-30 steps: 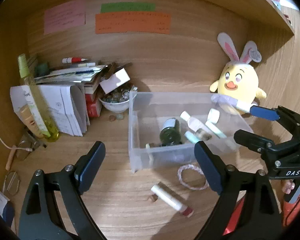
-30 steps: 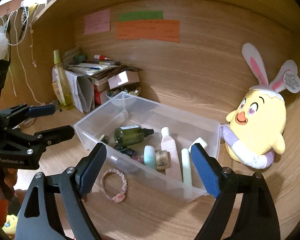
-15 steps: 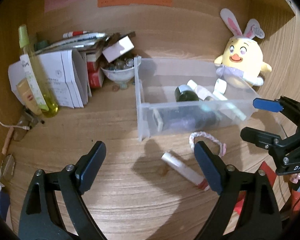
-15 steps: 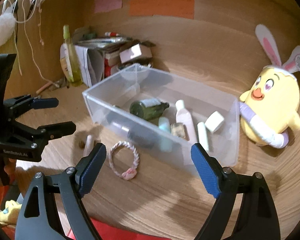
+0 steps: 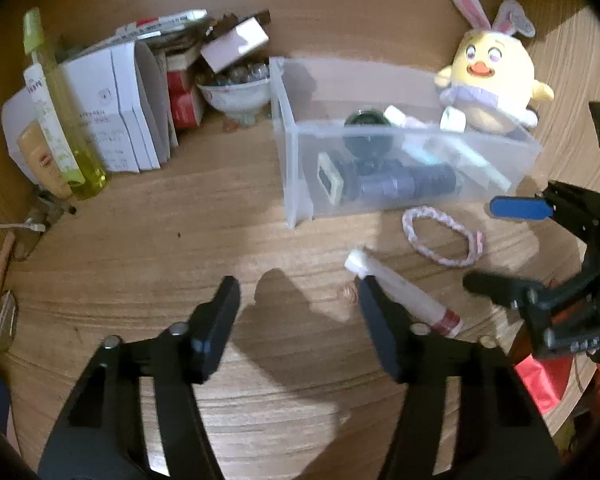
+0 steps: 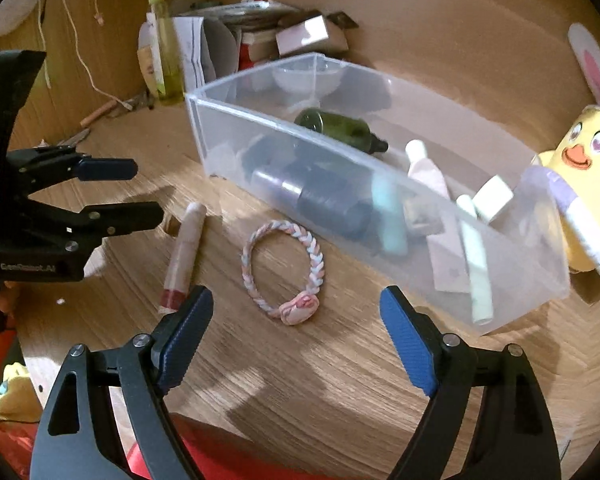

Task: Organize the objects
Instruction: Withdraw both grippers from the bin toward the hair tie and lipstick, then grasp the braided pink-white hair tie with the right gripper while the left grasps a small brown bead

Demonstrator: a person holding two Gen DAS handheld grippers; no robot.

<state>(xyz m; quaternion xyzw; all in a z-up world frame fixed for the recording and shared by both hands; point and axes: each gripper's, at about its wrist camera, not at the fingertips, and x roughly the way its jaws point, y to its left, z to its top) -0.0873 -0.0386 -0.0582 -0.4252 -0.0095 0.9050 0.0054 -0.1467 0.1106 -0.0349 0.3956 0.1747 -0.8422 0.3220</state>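
Observation:
A clear plastic bin (image 5: 296, 184) (image 6: 512, 296) on the wooden desk holds a green bottle (image 6: 336, 130), a dark bottle (image 5: 404, 186), tubes and small items. In front of it lie a pink-and-white braided hair tie (image 5: 440, 236) (image 6: 284, 264) and a pink lip tube with a red end (image 5: 404, 294) (image 6: 182, 252). My left gripper (image 5: 296, 304) (image 6: 140, 192) is open and empty; its right finger overlaps the tube's near side. My right gripper (image 6: 296, 316) (image 5: 500, 244) is open and empty, low just in front of the hair tie.
A yellow bunny plush (image 5: 496, 80) (image 6: 580, 172) sits behind the bin's right end. Papers and boxes (image 5: 120, 108), a white bowl (image 5: 236, 96) and a yellow-green spray bottle (image 5: 56, 112) (image 6: 164, 44) stand at the back left. A small brown bit (image 5: 348, 292) lies by the tube.
Both grippers have pulled back from the bin and dropped toward the desk. The left now sits by the lip tube with narrower jaws; the right now faces the hair tie.

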